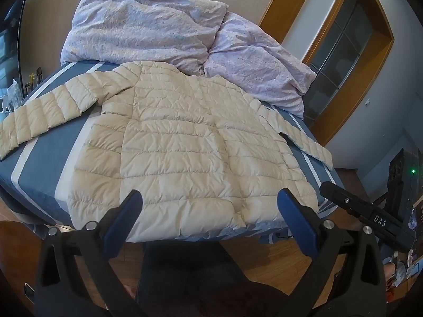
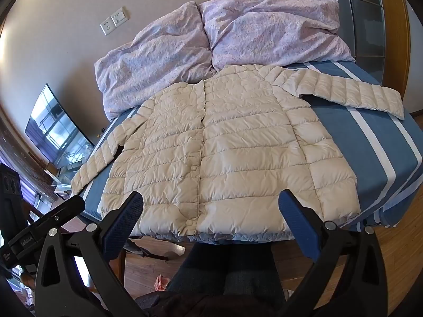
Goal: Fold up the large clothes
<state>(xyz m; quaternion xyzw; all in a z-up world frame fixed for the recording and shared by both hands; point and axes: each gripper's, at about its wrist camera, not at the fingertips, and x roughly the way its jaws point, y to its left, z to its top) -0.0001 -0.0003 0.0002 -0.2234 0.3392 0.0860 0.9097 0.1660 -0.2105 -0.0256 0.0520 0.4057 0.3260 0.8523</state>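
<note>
Jacket [image 2: 227, 155] spread flat, front up, across bed [image 2: 370, 142], hem at near edge, sleeves out toward both side edges. Left gripper [image 1: 208, 203] and right gripper [image 2: 211, 203] apart, empty, above hem. Slippery quilted fabric: likely to slide off near edge if pulled.

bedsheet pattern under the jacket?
Blue bedsheet with white stripes; clearest in the right wrist view.

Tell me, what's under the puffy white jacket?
The jacket lies flat on a bed with a blue, white-striped sheet, which shows all around it. The sheet directly beneath is covered, so anything there cannot be seen. Behind its collar sit two purple pillows.
</note>
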